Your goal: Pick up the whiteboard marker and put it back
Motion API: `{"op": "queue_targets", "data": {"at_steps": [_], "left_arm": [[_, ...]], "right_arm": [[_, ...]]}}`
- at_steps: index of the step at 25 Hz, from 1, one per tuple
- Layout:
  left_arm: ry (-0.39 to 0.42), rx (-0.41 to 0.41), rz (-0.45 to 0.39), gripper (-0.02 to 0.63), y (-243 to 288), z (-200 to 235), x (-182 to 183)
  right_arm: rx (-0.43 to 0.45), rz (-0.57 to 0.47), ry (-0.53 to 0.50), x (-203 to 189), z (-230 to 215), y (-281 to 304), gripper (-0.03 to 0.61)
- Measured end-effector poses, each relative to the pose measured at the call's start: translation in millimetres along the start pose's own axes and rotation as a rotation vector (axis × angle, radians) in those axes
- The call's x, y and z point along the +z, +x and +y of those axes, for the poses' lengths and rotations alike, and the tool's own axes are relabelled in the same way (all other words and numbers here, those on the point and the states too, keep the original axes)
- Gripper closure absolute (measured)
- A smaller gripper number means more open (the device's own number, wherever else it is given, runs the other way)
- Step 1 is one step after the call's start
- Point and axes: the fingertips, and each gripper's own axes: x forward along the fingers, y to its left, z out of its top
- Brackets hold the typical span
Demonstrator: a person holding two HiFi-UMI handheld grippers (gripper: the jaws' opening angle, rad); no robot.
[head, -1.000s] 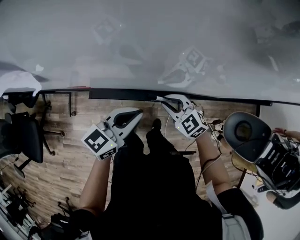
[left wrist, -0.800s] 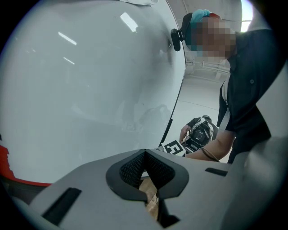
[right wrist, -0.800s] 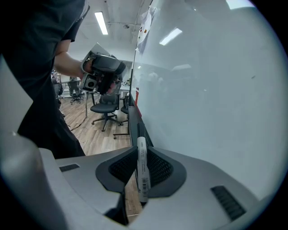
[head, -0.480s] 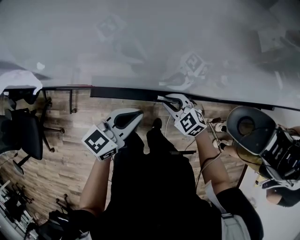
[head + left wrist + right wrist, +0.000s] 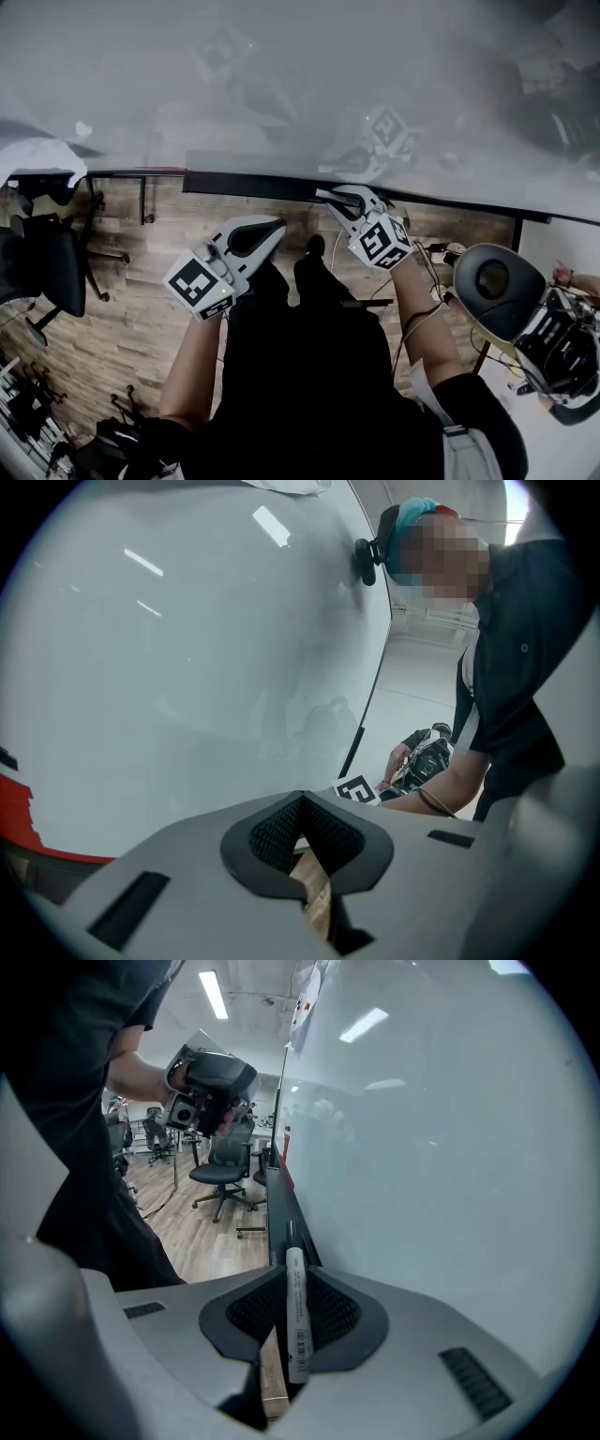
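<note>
Far left in the head view there's a black office chair [image 5: 42, 272] sitting on the wood floor [image 5: 122, 309]. Your left gripper [image 5: 272, 228] hangs out over that floor, just short of the whiteboard [image 5: 281, 84], with its tips aimed toward the black tray [image 5: 244, 186] along the board's bottom edge. Its own view shows the jaws pressed together at the tips, nothing between them, just floor showing through the gap below.

Moving right, your right gripper [image 5: 328, 198] is right up at the tray. It's clamped on the whiteboard marker [image 5: 296, 1316]: the white barrel sits pinched between the two dark pads and its dark end points along the tray, close to the board. Can't tell if the marker is touching the tray.

Far right, a dark round-faced device [image 5: 497, 286] sits off to your side.
</note>
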Motion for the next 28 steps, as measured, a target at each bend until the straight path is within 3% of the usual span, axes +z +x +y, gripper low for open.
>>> {"op": "queue_targets", "data": {"at_steps": [6,18,22,26,28], "left_arm": [[0.005,-0.008,-0.008,0.603,-27.5,-6.8,-2.3],[0.028,-0.021,-0.011,0.603,-4.0,-8.8,5.8],[0.055,-0.040,-0.020,0.603,-1.5,-19.6,14.9],[0.099,-0.068,-0.034,0.603,1.0,-27.2,31.0],[0.122,-0.084,-0.044,0.603,0.8,-31.1,42.3]], "right_arm": [[-0.018,0.010,-0.003,13.4,19.7,2.4,0.502],[-0.046,-0.063,0.019,23.0,-0.6,-13.3,0.502],[-0.049,-0.137,0.074,44.0,2.4,-35.3,0.515],[-0.046,-0.282,0.180,81.4,5.7,-65.1,0.531],[-0.056,-0.335,0.177,100.9,7.6,-80.4,0.535]]}}
